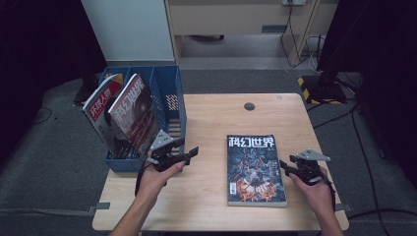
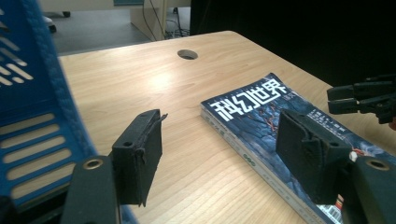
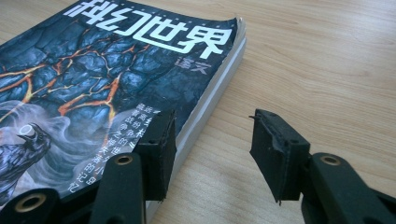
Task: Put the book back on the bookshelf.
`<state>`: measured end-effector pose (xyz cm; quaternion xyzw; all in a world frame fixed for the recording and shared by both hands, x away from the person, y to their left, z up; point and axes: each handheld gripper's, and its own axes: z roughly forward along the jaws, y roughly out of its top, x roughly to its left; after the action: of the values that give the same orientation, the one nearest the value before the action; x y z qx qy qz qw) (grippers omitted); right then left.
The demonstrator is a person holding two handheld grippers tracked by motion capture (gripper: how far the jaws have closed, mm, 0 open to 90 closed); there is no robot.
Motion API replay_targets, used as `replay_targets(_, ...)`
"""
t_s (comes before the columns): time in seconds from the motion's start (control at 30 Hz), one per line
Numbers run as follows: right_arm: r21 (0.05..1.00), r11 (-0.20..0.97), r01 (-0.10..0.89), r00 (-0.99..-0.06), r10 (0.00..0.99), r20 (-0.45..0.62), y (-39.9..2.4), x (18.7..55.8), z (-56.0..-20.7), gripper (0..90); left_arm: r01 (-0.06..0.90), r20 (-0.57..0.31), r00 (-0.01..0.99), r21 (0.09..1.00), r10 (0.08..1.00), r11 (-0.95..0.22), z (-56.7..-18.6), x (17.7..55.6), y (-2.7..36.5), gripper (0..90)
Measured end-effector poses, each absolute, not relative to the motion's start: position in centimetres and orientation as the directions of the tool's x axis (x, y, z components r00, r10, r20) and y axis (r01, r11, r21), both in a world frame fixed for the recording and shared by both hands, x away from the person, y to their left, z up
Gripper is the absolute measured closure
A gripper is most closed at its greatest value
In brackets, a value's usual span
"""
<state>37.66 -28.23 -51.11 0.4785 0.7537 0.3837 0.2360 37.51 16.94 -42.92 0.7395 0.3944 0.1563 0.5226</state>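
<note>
Thick dark-covered paperback magazine (image 1: 256, 169) flat on wooden table (image 1: 211, 128): heavyish, floppy, glossy. Pinch right long edge. Right gripper (image 3: 212, 140) jaws gapped, straddling that edge, unclamped; left gripper (image 2: 219, 149) apart, empty

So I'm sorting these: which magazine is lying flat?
The dark blue-covered magazine on the table, between both grippers. The other two, the red-topped one and its neighbour, stand in the blue file rack.
</note>
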Motion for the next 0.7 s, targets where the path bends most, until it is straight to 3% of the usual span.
replay_targets(0.7, 0.815, 0.232, 0.530, -0.488, 0.870, 0.070, -26.5, 37.5, -51.1, 36.7, 0.512, -0.274, 0.688, 0.840, 0.672, -0.182, -49.2, 38.6, 9.2, 29.5)
